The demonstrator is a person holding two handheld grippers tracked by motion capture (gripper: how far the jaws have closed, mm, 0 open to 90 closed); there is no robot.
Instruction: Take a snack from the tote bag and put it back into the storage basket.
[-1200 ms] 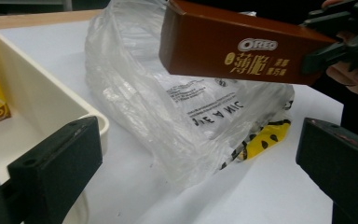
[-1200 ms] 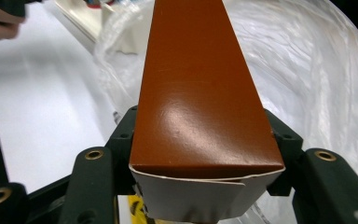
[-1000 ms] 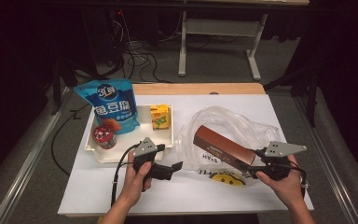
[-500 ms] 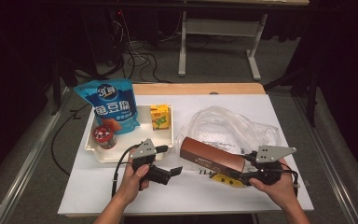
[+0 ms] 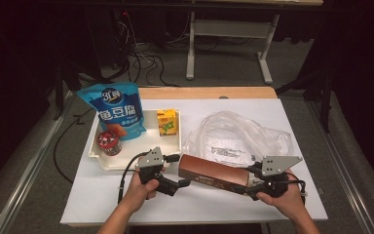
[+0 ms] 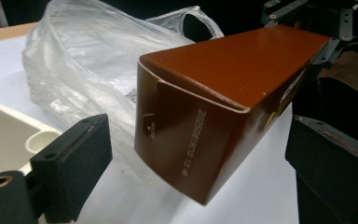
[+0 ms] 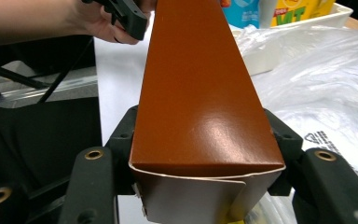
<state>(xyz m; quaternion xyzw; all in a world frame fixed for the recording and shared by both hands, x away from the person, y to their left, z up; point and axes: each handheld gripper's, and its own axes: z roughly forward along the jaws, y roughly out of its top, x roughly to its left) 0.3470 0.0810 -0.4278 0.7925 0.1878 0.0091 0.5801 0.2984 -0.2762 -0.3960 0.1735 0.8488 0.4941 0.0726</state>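
Observation:
A long brown carton hangs level just above the white table, lying left to right. My right gripper is shut on its right end; in the right gripper view the carton runs away between the clamped jaws of that gripper. My left gripper is open at the carton's left end. In the left gripper view the carton's flap end sits between the wide-apart jaws of this gripper, touching neither.
A crumpled clear plastic bag lies behind the carton. At the left a white tray holds a blue snack pouch, a yellow juice box and a red-topped can. The table's front edge is close to both hands.
The right gripper has lowered the carton from a tilt to level and carried it left. The carton's free end now sits between the left gripper's open jaws.

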